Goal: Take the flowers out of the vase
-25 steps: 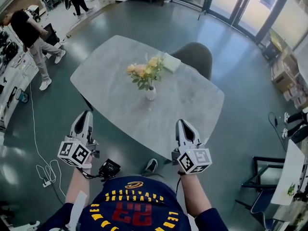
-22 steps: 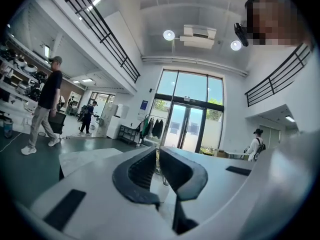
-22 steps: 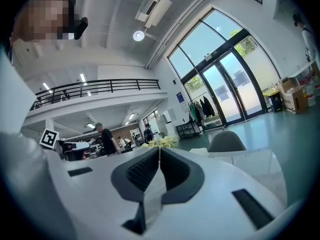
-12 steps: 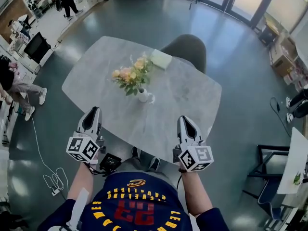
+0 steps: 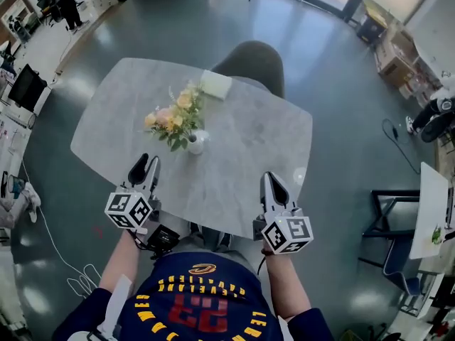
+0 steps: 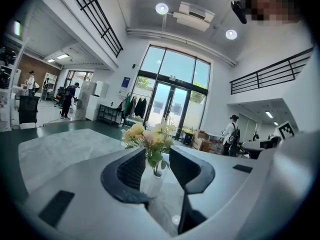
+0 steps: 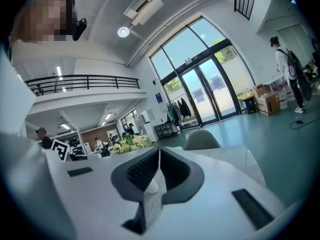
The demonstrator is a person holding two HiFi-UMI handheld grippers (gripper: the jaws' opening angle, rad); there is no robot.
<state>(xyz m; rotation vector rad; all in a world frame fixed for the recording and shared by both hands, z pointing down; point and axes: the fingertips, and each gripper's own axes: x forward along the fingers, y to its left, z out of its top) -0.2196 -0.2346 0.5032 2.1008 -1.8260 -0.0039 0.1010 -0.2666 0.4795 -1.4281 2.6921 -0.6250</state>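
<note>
You are holding the left gripper (image 5: 144, 165) short of the vase (image 5: 197, 143), its empty jaws just opening; the right gripper (image 5: 271, 184) is closed. The flowers (image 5: 170, 118) are standing in the vase, light and crushable: grip the stems just above its neck.

I see a grey marble table (image 5: 242, 155) on a glossy teal floor (image 5: 334, 98), a dark chair (image 5: 250, 57) behind it, and tall glass doors (image 6: 172, 99) under round ceiling lights (image 6: 161, 8).

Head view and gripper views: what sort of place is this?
Probably a large open lobby or lab-like workspace, not a home: tall glass entrance doors, a railed upper gallery, and a polished floor around one marble-look table.
</note>
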